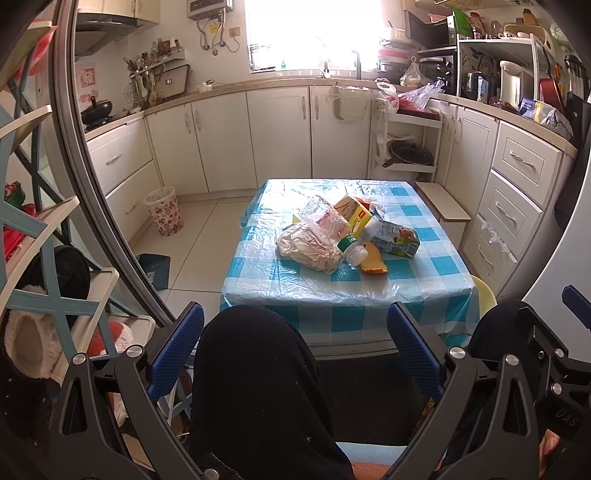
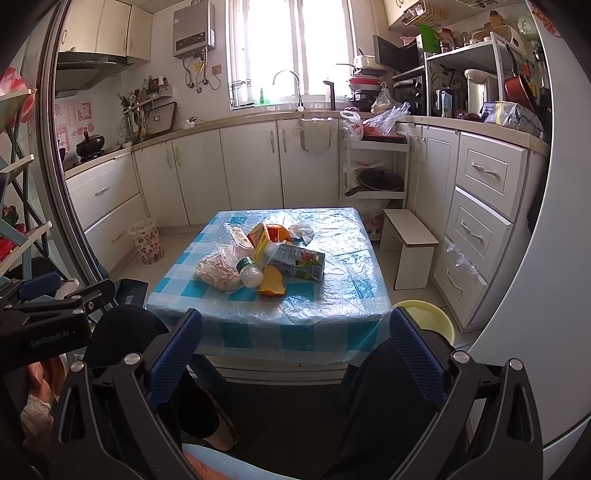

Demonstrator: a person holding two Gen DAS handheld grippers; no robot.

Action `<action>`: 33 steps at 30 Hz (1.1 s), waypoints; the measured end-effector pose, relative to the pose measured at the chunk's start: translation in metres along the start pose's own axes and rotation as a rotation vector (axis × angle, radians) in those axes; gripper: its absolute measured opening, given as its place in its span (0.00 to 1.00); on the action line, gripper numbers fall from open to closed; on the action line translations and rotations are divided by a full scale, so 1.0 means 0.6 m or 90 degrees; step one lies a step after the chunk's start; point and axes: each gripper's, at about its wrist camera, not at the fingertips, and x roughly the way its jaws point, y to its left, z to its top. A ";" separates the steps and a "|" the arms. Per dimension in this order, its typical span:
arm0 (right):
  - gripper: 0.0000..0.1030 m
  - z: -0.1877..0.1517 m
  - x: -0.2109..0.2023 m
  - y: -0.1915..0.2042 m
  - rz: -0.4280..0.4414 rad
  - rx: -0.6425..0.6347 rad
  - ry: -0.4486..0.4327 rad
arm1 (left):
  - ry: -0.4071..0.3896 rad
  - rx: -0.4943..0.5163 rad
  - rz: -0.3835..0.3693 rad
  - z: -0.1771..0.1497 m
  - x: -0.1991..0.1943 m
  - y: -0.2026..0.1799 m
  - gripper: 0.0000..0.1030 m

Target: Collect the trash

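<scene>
A low table (image 2: 332, 295) draped in a blue-and-white checked cloth under clear plastic fills the middle of both views. White base cabinets (image 2: 247, 170) run along the far wall, with a curved faucet (image 2: 288, 85) beneath the bright window (image 2: 291, 48) at top centre. A grey water heater (image 2: 194, 29) hangs at upper left. A small white stool (image 2: 410, 243) stands right of the table, beside a drawer stack (image 2: 480, 221). A yellow basin (image 2: 428, 317) sits lower right (partly hidden). A black wok (image 1: 96, 110) rests on the left counter.
</scene>
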 end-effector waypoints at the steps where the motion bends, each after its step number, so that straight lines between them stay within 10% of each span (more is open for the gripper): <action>1: 0.94 0.000 -0.001 0.001 -0.001 -0.001 -0.001 | 0.000 -0.001 0.000 0.000 0.000 0.000 0.93; 33: 0.94 0.013 0.001 0.020 0.002 -0.030 -0.008 | 0.018 -0.015 0.000 -0.001 0.025 0.015 0.93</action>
